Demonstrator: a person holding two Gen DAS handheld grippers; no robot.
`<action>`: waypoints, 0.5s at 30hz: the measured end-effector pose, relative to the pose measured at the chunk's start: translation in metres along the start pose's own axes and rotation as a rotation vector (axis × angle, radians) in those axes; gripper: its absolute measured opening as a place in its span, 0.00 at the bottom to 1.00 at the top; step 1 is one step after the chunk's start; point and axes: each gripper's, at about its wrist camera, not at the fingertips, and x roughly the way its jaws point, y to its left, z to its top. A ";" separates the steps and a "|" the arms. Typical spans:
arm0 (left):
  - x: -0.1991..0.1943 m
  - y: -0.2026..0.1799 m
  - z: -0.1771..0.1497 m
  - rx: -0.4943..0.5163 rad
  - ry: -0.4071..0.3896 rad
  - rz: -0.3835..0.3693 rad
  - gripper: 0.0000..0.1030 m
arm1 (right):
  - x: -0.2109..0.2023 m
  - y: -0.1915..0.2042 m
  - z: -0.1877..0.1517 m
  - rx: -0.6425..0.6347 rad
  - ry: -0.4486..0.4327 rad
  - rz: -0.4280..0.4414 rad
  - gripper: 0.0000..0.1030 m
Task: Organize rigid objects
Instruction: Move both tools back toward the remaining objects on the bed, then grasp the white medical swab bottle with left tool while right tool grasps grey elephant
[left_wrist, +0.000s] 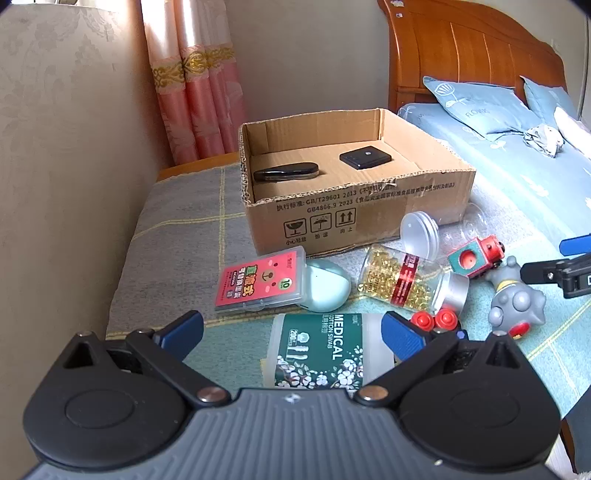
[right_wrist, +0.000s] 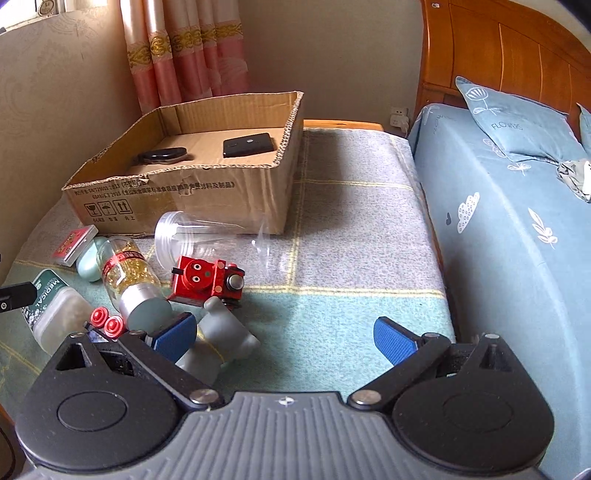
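Both hand-held grippers, left gripper (left_wrist: 291, 330) and right gripper (right_wrist: 284, 334), hang spread and empty over a grey-and-teal checked blanket (right_wrist: 343, 221); the green-labelled plastic cotton-swab jar (left_wrist: 317, 350) lies between the left fingers, before the brown open cardboard box (left_wrist: 362, 206).

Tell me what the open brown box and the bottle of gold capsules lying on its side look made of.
Open brown box: corrugated cardboard, matte; fluted torn edges and printed shipping marks show. Bottle of gold capsules: clear glossy body, likely plastic though possibly glass, contents visible through it; silver cap looks metallic, maybe coated plastic.
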 end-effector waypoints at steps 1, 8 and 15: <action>0.000 0.000 0.000 0.001 0.002 -0.002 0.99 | -0.002 -0.004 -0.002 0.003 0.005 0.007 1.00; 0.001 -0.001 -0.002 0.000 0.011 -0.018 0.99 | -0.020 -0.010 -0.009 -0.024 -0.015 0.175 1.00; 0.000 -0.002 -0.005 0.004 0.021 -0.039 0.99 | -0.014 0.018 -0.027 -0.286 0.039 0.181 1.00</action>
